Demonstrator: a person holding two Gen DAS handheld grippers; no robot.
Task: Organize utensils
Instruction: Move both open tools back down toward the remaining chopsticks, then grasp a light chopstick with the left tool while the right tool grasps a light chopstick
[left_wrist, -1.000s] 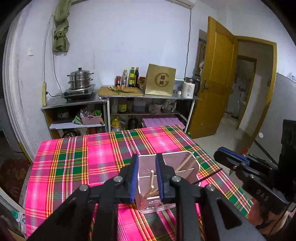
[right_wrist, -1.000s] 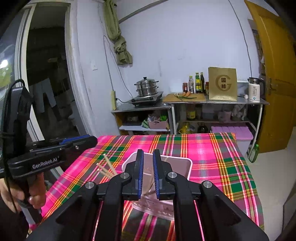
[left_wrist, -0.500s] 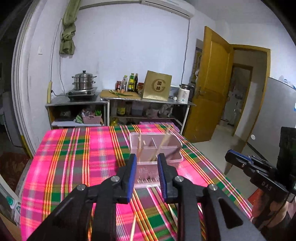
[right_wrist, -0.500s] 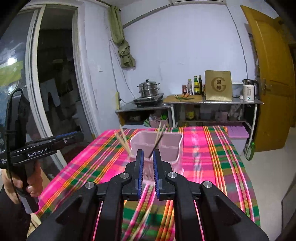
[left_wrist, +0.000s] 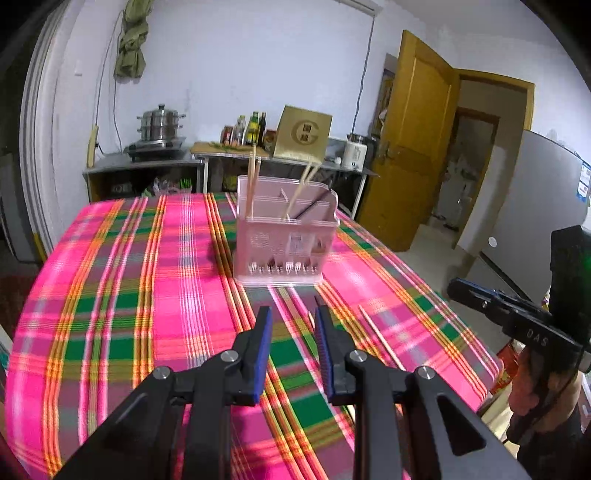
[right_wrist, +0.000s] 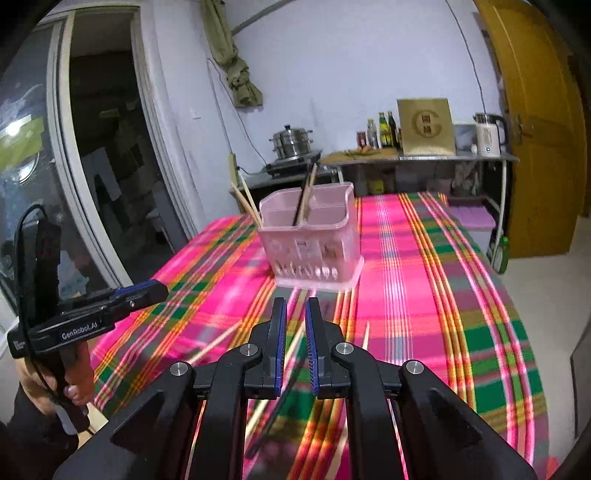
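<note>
A pink plastic utensil holder (left_wrist: 286, 245) stands upright on a table covered by a pink, green and orange plaid cloth (left_wrist: 122, 295), at about twelve o'clock from both handheld grippers and well apart from them. Pale wooden chopsticks (left_wrist: 252, 184) lean out of its compartments, one pair rising at eleven o'clock, another (left_wrist: 300, 195) tilting toward one o'clock beside a dark stick (left_wrist: 312, 208).

The left gripper (left_wrist: 291, 325) hovers low over the cloth, its blue-padded jaws a modest gap apart with nothing between them. A loose chopstick (left_wrist: 380, 341) lies flat on the cloth at two o'clock from its tips, another thin one just by the right-hand finger. The right gripper (right_wrist: 295, 317) has its jaws drawn close, a narrow slit left between the pads; loose chopsticks (right_wrist: 214, 345) lie on the cloth beneath and at nine o'clock from it, blurred, and none is pinched between the pads. One more stick (right_wrist: 365, 334) lies at three o'clock from the tips.

A hand (right_wrist: 55, 384) grips the left tool's handle at the picture's lower left in the right camera's view.

Behind the table, along the white wall, a metal steamer pot (left_wrist: 160, 123), bottles (left_wrist: 253, 127), a gold box (left_wrist: 303, 133) and a white kettle (left_wrist: 356, 151) sit on shelves; a yellow door (left_wrist: 410, 140) stands open at two o'clock.
</note>
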